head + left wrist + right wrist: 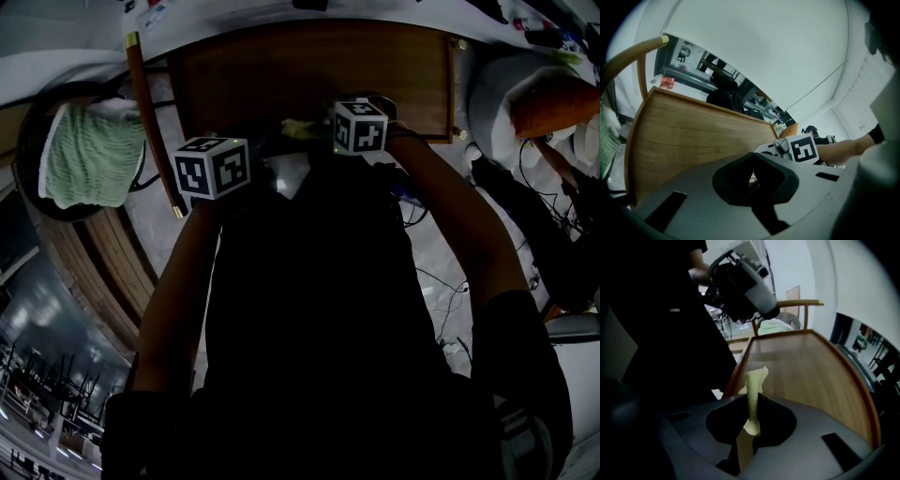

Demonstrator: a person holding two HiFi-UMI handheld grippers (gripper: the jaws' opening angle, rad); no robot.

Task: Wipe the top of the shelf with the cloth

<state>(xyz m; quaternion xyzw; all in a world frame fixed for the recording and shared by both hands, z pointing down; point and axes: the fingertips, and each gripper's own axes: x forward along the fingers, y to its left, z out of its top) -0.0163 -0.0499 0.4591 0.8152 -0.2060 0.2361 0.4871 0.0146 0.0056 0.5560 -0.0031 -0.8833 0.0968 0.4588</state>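
The shelf top (pixel 309 80) is a brown wooden board with a raised rim, lying ahead of both grippers. My right gripper (pixel 751 420) is shut on a thin pale yellow-green cloth (pixel 753 385), which stands up from between the jaws over the board's near edge. In the head view a bit of that cloth (pixel 298 128) shows just left of the right gripper's marker cube (pixel 360 126). My left gripper (pixel 752 174) hovers by the shelf's near left corner with its dark pads together and nothing visible between them. Its cube (pixel 213 167) sits left of the right one.
A wooden-framed chair (pixel 150 122) stands left of the shelf, with a green ribbed towel (pixel 89 155) draped on it. Cables (pixel 441 281) trail over the pale floor at the right. A white wall (pixel 778 51) rises behind the shelf.
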